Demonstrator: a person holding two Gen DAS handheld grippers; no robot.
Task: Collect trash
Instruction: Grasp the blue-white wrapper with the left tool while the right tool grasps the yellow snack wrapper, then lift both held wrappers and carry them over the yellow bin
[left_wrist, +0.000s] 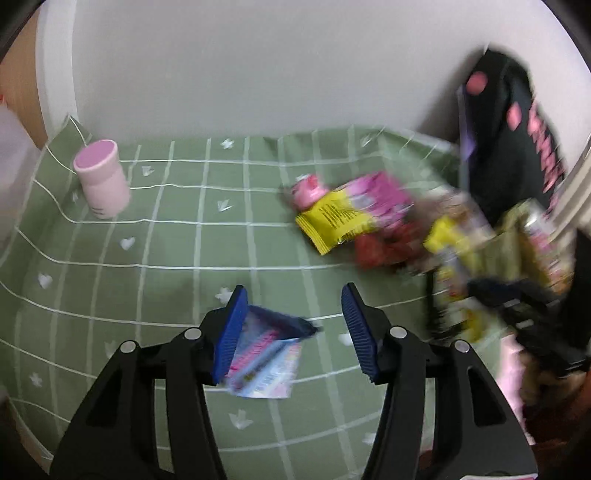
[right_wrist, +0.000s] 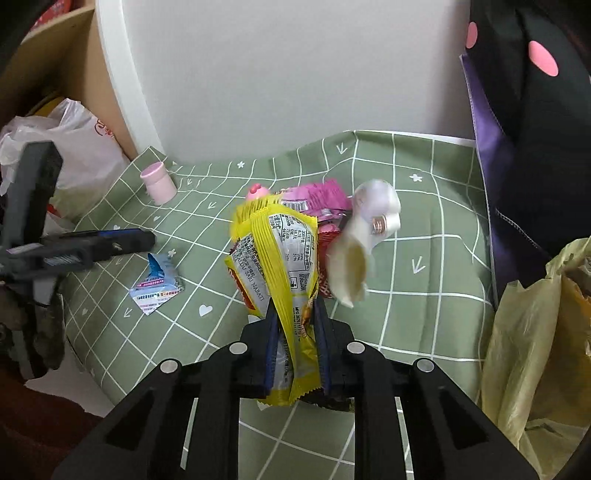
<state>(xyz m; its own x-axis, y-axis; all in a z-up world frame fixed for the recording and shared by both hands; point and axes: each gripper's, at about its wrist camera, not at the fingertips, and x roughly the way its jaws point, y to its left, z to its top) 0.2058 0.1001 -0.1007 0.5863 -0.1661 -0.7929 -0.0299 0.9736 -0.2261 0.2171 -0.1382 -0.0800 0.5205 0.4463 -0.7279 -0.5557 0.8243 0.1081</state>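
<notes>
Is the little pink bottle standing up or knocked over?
Standing up: the pink bottle sits on its base on the green cloth, cap on top.

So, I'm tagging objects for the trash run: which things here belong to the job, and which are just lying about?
Part of the job:
- yellow wrapper, pinched in the right claw
- small blue wrapper, between the open left claw pads
- pink wrapper
- yellowish plastic bag

Lying about:
- pink bottle
- green checked cloth
- white plastic bag
</notes>
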